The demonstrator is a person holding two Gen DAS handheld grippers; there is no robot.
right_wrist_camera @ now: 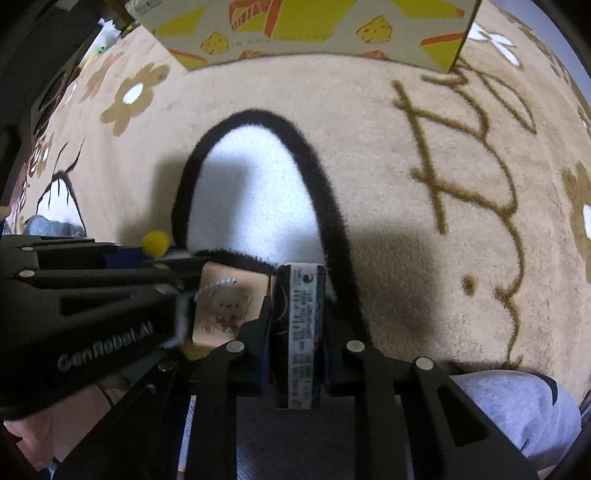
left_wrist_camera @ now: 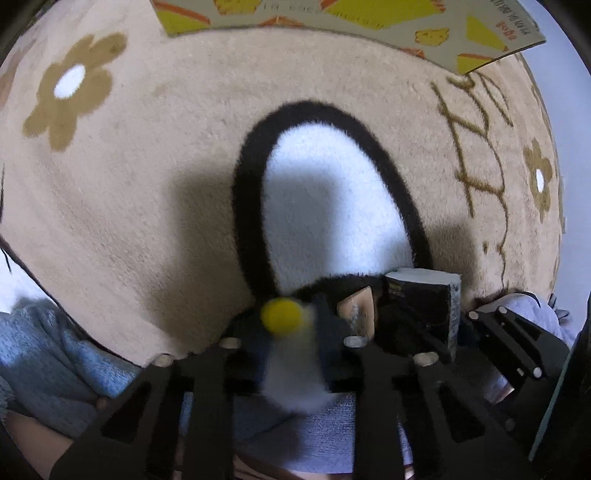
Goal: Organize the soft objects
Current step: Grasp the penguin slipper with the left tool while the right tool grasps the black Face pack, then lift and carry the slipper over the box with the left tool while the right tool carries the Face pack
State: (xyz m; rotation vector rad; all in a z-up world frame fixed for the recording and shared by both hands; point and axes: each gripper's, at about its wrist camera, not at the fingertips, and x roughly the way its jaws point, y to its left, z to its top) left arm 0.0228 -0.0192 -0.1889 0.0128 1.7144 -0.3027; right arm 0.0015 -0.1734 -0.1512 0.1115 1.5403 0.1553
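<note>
My left gripper (left_wrist_camera: 288, 332) is shut on a soft white item with a yellow pom-pom (left_wrist_camera: 281, 315); its body (left_wrist_camera: 295, 380) blurs between the jaws. The pom-pom also shows in the right wrist view (right_wrist_camera: 156, 243). My right gripper (right_wrist_camera: 295, 332) is shut on a black sponge-like block with a white printed label (right_wrist_camera: 300, 332); the block also shows in the left wrist view (left_wrist_camera: 424, 306). Between the two grippers hangs a peach card tag with a teddy bear picture (right_wrist_camera: 229, 306), also visible in the left wrist view (left_wrist_camera: 357, 309). Both grippers hover over the rug.
A beige plush rug (left_wrist_camera: 147, 184) with brown flowers and a black-outlined white shape (left_wrist_camera: 325, 206) lies below. A yellow and orange patterned box (left_wrist_camera: 332, 18) stands at the far edge, also in the right wrist view (right_wrist_camera: 314, 29). Blue-grey fabric (left_wrist_camera: 55, 350) lies near me.
</note>
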